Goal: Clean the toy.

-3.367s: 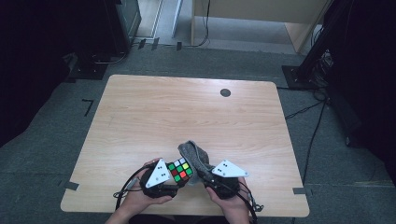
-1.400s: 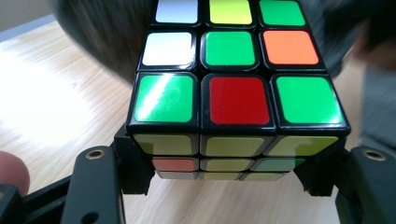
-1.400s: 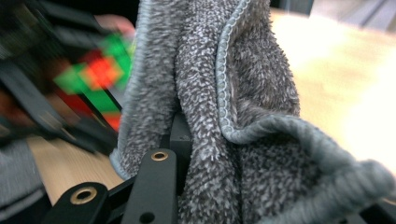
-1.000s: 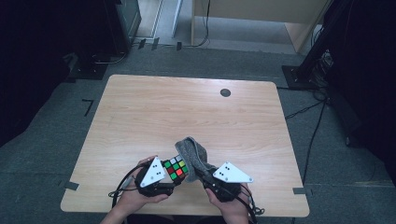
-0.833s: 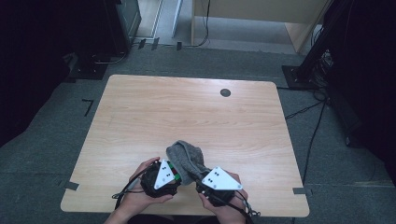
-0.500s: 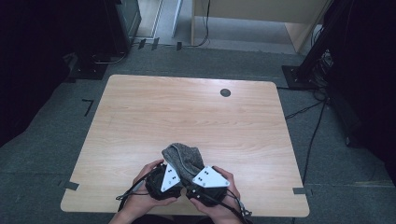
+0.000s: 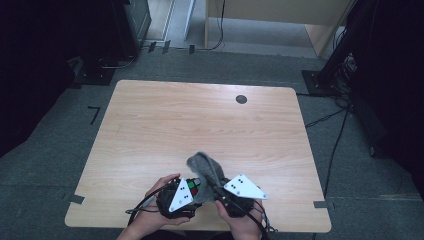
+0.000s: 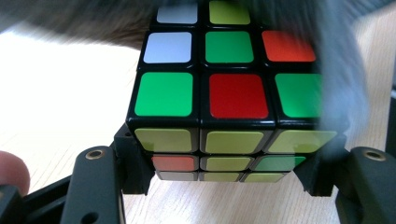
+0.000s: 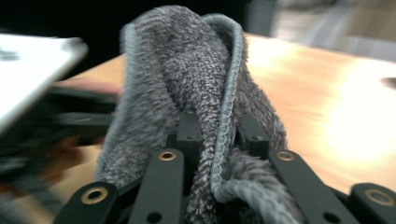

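A scrambled colour cube [image 8: 229, 93] sits clamped between the black jaws of my left gripper [image 8: 229, 172]; its green, red and white top face shows. In the high view the cube [image 7: 193, 188] is near the table's front edge, with my left gripper [image 7: 189, 196] shut on it. A grey fluffy cloth [image 9: 187, 79] stands bunched up out of my right gripper [image 9: 217, 135], whose jaws have just been closing with the cloth between them. From above, the cloth [image 7: 205, 167] rises over the cube's right side, and my right gripper [image 7: 220, 192] is close beside the left one.
The wooden table [image 7: 200, 120] has a dark round cable hole [image 7: 241, 99] at the back right. Both hands work at the front edge. Dark floor, cables and stands surround the table.
Half a second ago the cloth lay over the cube and the grippers were pressed together. Now the cloth has shifted up and right, and part of the cube's coloured top shows again.
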`<move>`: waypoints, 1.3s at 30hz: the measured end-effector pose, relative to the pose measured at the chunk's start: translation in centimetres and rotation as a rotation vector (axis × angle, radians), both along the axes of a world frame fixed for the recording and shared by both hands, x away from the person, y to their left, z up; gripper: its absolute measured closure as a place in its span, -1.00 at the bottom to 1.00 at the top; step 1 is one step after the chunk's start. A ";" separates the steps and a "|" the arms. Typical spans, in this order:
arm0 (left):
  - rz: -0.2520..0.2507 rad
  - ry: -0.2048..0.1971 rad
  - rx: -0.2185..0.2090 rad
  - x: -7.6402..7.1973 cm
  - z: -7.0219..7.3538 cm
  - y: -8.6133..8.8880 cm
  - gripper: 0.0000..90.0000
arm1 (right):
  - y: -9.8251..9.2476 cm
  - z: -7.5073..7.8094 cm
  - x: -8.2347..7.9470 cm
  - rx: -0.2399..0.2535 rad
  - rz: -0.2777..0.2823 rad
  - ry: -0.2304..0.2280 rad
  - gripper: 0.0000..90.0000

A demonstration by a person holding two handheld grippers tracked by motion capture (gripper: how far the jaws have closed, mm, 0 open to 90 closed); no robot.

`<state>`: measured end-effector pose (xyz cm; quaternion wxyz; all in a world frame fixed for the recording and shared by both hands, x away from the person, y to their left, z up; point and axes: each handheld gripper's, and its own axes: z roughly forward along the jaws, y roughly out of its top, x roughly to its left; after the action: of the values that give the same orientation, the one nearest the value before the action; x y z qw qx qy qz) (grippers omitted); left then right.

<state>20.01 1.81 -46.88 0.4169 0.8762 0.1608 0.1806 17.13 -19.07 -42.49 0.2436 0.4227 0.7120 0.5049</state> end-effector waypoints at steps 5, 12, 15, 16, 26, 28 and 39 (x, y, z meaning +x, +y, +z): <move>0.035 -0.016 0.035 -0.1 -0.1 -0.5 -0.24 | 0.8 0.2 -0.5 -0.033 0.062 -0.010 0.70; 0.063 -0.031 0.076 -0.5 0.1 -1.1 -0.24 | 3.3 -0.5 -1.2 -0.180 0.012 -0.055 0.71; 0.083 -0.024 0.049 -0.3 0.4 -0.8 -0.24 | 1.6 -0.6 -0.6 -0.125 -0.049 -0.013 0.71; 0.083 -0.024 0.049 -0.3 0.4 -0.8 -0.24 | 1.6 -0.6 -0.6 -0.125 -0.049 -0.013 0.71; 0.101 -0.021 0.043 -0.1 0.6 -0.7 -0.24 | 2.0 -0.8 -0.8 -0.130 -0.054 -0.017 0.71; 0.105 -0.023 0.046 -0.1 0.6 -0.7 -0.24 | 2.7 -0.5 -1.5 -0.131 -0.009 -0.047 0.69; 0.109 -0.023 0.046 0.0 0.8 -0.5 -0.24 | 2.9 -0.3 -1.8 -0.146 0.037 -0.094 0.67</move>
<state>20.01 1.33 -46.09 0.3881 0.8733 0.1994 0.2167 15.34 -16.14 -42.77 0.2976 0.3663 0.7424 0.4756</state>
